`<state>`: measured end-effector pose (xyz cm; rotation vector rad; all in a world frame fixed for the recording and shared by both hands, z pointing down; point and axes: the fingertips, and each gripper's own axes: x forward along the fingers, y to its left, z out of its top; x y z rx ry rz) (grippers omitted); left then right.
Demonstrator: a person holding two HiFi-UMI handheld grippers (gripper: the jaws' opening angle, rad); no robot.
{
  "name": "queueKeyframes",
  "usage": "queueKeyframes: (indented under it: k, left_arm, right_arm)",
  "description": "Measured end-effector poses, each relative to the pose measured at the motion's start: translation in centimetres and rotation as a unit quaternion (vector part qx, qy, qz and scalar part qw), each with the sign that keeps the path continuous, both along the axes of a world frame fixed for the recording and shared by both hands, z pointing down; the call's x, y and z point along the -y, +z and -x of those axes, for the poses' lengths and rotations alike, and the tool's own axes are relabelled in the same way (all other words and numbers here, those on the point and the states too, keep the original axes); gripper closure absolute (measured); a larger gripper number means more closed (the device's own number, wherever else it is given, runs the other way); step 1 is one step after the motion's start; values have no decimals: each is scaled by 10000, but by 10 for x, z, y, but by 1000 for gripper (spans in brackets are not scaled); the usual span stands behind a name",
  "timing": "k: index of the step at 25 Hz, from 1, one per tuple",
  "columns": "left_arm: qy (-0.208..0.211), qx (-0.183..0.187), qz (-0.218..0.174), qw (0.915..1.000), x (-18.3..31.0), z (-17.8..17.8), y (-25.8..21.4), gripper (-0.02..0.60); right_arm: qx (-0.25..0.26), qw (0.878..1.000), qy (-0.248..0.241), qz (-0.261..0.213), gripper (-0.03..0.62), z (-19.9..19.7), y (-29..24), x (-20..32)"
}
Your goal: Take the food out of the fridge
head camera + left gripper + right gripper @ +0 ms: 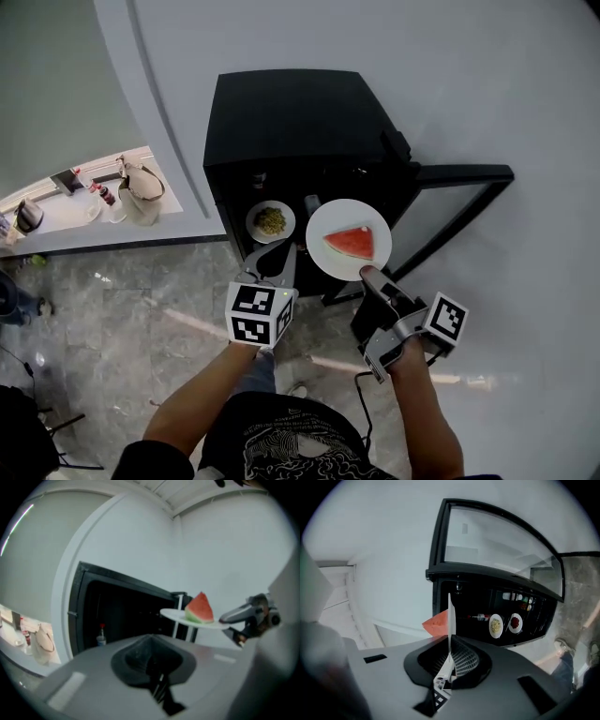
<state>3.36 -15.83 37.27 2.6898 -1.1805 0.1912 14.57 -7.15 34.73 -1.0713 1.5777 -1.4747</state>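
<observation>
The right tool (449, 665) has its jaws nearly together, clamped on the near rim of a white plate (450, 616), which its own view shows edge-on as a thin line running out from between the pads. A watermelon slice (437, 623) sits on the plate beyond the tool's tips, not touched by the jaws. From the head view the right tool (368, 275) grips the plate (328, 217) at its lower right edge, and the watermelon slice (350, 242) lies near the plate's middle. The plate is out in front of the fridge (291, 122), clear of its dark opening and held about level.

The left tool (157, 679) shows its jaws together with nothing between them. In the head view the left tool (269, 255) hangs just left of the held plate, apart from it, pointing toward the fridge opening. Its own view catches the plate (176, 615), the watermelon slice (200, 608) and the right tool (248, 618) off to the right.

Inside the fridge a plate of yellowish food (270, 221) rests on a shelf, just beyond the left tool's tips. The right gripper view shows that plate of yellowish food (496, 626) beside a plate of red food (515, 623), with a bottle (480, 617) to their left. The glass door (464, 173) stands open to the right. Far left, a bag (141, 192) sits on a worktop (66, 211) above the marble floor (141, 300).
</observation>
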Motion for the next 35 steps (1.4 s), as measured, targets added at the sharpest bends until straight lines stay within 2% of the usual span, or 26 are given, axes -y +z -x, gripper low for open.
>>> queueKeyframes:
  k: [4, 11, 15, 18, 27, 35]
  left_arm:
    - [8, -80, -27, 10000, 1, -2, -12, 580]
    - [-52, -186, -69, 9998, 13, 3, -24, 580]
    - [-44, -353, -143, 9993, -16, 10, -29, 580]
    - [21, -334, -263, 9991, -35, 11, -30, 580]
    - [-148, -175, -28, 9997, 37, 29, -19, 580]
    - [-111, -117, -83, 9998, 26, 31, -22, 580]
  right_arm:
    - [-68, 9998, -146, -143, 583, -1, -43, -3]
    - [-74, 9987, -178, -473, 583, -10, -93, 33]
    - [-112, 9983, -146, -544, 583, -12, -96, 35]
    - [-126, 9985, -40, -522, 582, -17, -94, 42]
    - [-56, 9998, 8, -170, 582, -14, -86, 165]
    - [7, 9998, 148, -113, 582, -11, -89, 166]
